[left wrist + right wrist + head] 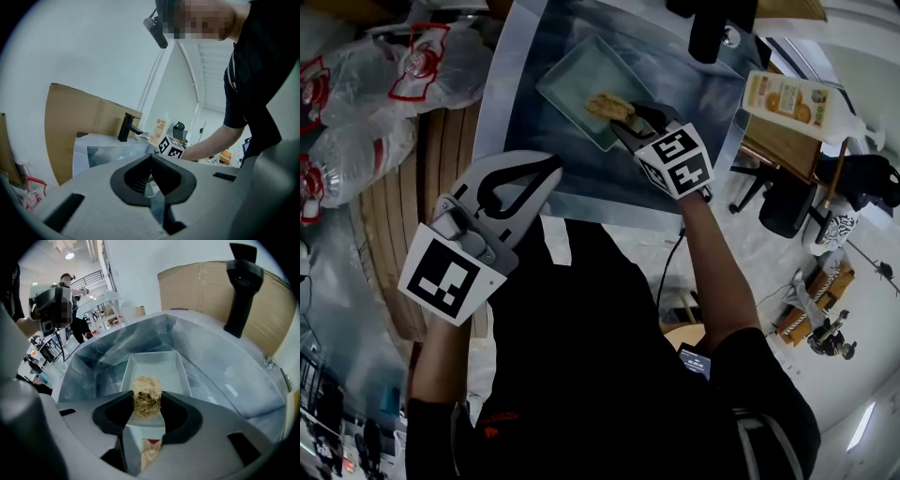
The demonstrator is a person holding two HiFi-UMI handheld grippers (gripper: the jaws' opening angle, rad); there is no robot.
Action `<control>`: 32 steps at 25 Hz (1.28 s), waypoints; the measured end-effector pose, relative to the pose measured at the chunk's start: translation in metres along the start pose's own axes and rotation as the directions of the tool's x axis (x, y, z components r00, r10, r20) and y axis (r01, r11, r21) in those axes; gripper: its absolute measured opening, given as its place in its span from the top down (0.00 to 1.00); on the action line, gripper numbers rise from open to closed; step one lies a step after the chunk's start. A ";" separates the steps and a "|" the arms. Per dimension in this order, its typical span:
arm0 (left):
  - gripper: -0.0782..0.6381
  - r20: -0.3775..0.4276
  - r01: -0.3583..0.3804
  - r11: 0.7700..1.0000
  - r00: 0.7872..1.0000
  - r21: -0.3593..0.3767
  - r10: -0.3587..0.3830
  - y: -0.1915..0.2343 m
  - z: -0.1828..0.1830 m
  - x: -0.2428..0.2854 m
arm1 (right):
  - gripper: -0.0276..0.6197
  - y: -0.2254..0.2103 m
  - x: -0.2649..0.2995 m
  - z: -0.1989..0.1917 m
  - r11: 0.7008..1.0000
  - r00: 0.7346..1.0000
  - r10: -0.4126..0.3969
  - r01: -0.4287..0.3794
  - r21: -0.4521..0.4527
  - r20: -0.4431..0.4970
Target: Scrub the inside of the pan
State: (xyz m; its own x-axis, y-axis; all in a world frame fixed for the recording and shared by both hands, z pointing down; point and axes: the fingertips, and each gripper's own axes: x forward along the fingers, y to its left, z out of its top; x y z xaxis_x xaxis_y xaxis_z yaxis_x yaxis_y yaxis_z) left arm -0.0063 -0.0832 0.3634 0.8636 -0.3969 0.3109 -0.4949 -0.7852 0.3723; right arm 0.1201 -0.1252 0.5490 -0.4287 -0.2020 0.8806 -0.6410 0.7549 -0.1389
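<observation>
Pale blue-green pan (570,87); straw-tan scrubber (146,397); silvery sink (211,366) — black tap (241,291). Grey left gripper (551,169) and right gripper (626,117) — black-and-white square markers.

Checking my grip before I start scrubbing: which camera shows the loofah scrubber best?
The right gripper view. There the loofah scrubber sits centred and close, pinched between the jaws of the right gripper over the pan. The head view shows the scrubber small and partly behind that gripper. The left gripper view does not show it.
</observation>
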 end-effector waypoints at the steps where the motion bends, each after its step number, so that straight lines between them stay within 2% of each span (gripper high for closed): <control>1: 0.86 -0.002 -0.002 1.000 1.000 -0.001 0.002 0.003 0.000 -0.002 | 0.68 -0.001 0.002 0.005 1.000 1.000 -0.003 0.003 -0.001 0.005; 10: 0.86 -0.020 -0.026 1.000 0.999 -0.018 0.025 0.031 -0.006 -0.017 | 0.67 -0.015 0.030 0.042 1.000 0.999 -0.026 0.027 -0.010 0.026; 16: 0.86 -0.027 -0.036 0.999 0.999 -0.030 0.035 0.042 -0.013 -0.025 | 0.68 -0.018 0.046 0.054 0.999 0.999 -0.031 0.031 -0.017 0.018; 25: 0.86 -0.032 -0.027 0.999 0.999 -0.035 0.026 0.044 -0.017 -0.022 | 0.67 -0.020 0.055 0.050 1.000 1.000 -0.027 0.027 -0.013 -0.005; 32: 0.86 -0.026 -0.018 0.999 1.000 -0.028 0.017 0.034 -0.012 -0.010 | 0.68 -0.021 0.042 0.028 1.000 0.999 -0.022 0.021 -0.013 -0.035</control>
State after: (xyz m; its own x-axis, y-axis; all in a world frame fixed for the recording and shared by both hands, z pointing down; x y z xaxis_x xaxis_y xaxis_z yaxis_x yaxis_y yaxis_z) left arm -0.0331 -0.1005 0.3836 0.8521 -0.3978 0.3400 -0.5128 -0.7643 0.3909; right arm 0.0982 -0.1668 0.5762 -0.3919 -0.1961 0.8989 -0.6417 0.7584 -0.1144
